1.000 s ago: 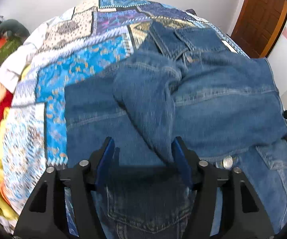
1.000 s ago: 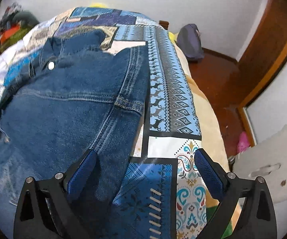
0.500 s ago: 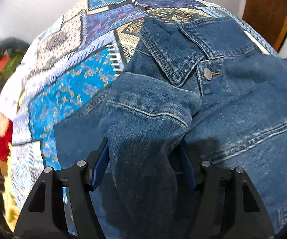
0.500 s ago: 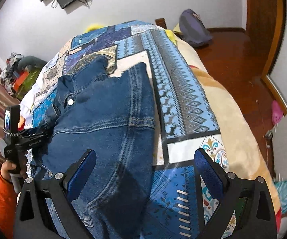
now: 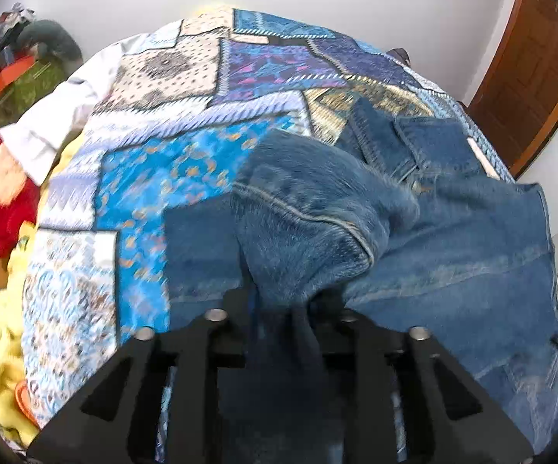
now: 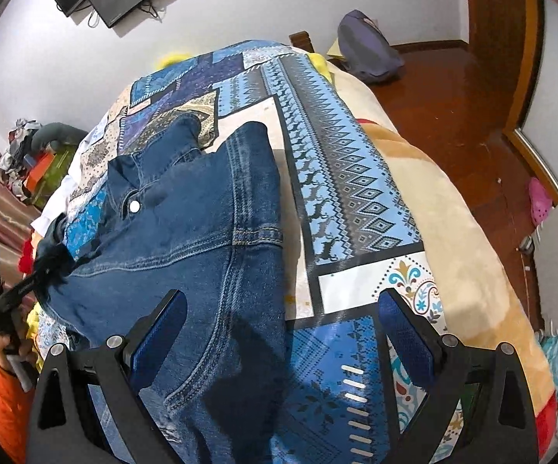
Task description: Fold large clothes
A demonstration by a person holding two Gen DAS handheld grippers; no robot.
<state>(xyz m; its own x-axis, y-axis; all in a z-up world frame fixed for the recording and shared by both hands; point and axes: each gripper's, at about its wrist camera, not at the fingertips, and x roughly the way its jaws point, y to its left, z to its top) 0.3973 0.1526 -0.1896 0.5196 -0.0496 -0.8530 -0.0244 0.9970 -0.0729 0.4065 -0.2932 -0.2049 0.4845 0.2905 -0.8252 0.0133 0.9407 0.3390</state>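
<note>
Left wrist view. We see the left hand-held gripper (image 5: 292, 305) with its jaws closing on a bunched sleeve (image 5: 310, 224) of the denim jacket (image 5: 453, 255), which lies across the patchwork bedspread (image 5: 170, 162). The cloth sits between the jaws and is raised off the bed. We judge the step in hand to be the folding of this sleeve inward over the jacket body; the next move calls for carrying it across and laying it flat without dragging the body.

Right wrist view. We see the right hand-held gripper (image 6: 281, 332) standing wide, holding nothing, above the jacket's near edge. Only this view shows the jacket's whole outline, its collar snap (image 6: 134, 205), the person's hand (image 6: 8, 348) on the left tool, and the bed's far edge with the backpack (image 6: 368, 54) on the floor.
</note>
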